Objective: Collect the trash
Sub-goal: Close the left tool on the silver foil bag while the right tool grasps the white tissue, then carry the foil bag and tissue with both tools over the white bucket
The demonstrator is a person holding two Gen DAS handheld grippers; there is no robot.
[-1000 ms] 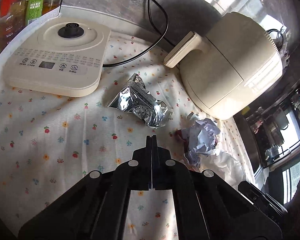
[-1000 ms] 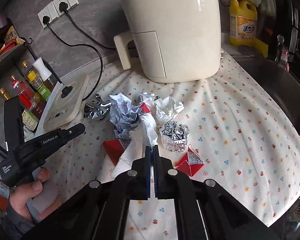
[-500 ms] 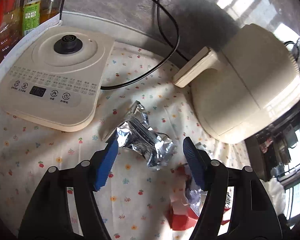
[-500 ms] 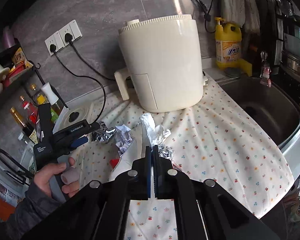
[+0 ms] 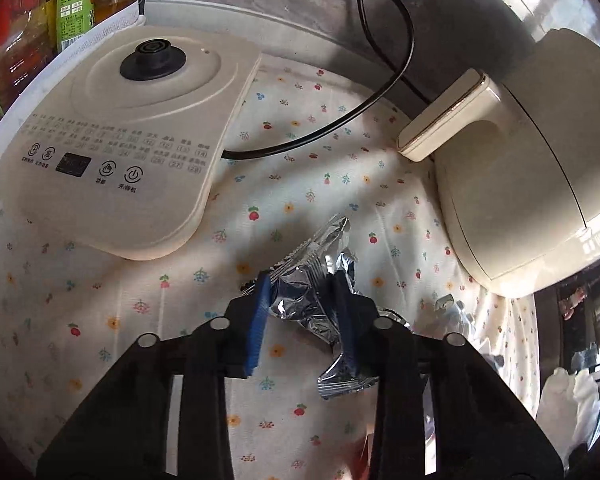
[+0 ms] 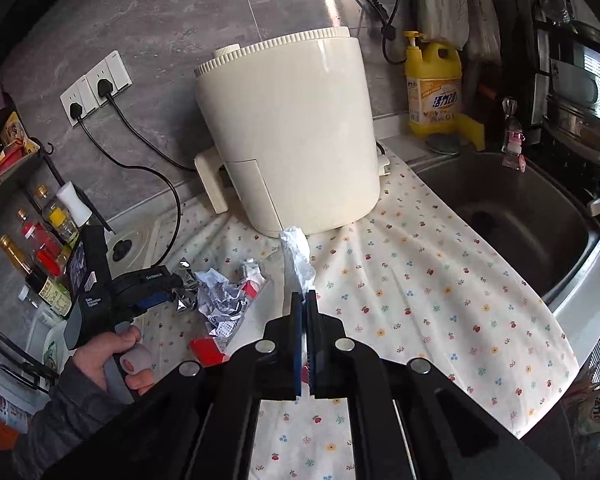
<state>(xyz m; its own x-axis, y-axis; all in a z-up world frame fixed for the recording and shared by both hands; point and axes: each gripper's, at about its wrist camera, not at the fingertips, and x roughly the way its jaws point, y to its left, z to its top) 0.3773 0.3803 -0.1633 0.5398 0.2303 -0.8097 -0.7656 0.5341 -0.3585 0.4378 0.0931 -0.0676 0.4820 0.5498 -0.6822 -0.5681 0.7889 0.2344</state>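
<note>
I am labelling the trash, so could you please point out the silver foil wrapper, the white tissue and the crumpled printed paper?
silver foil wrapper [image 5: 304,296]: left wrist view, crinkled middle.
white tissue [image 6: 298,258]: right wrist view, upper bunched part.
crumpled printed paper [image 6: 220,300]: right wrist view, centre of wad.

wrapper [image 5: 312,276] between kettle base [image 5: 132,136], air fryer [image 5: 532,184]

Two tools [image 6: 305,300] [image 5: 302,280], one air fryer [image 6: 288,128], one kettle base [image 5: 132,128], one detergent bottle [image 6: 434,88].

foil wrapper [image 5: 314,288]: crumpled, silver, on floral cloth | white tissue [image 6: 298,256]: upright, lifted
</note>
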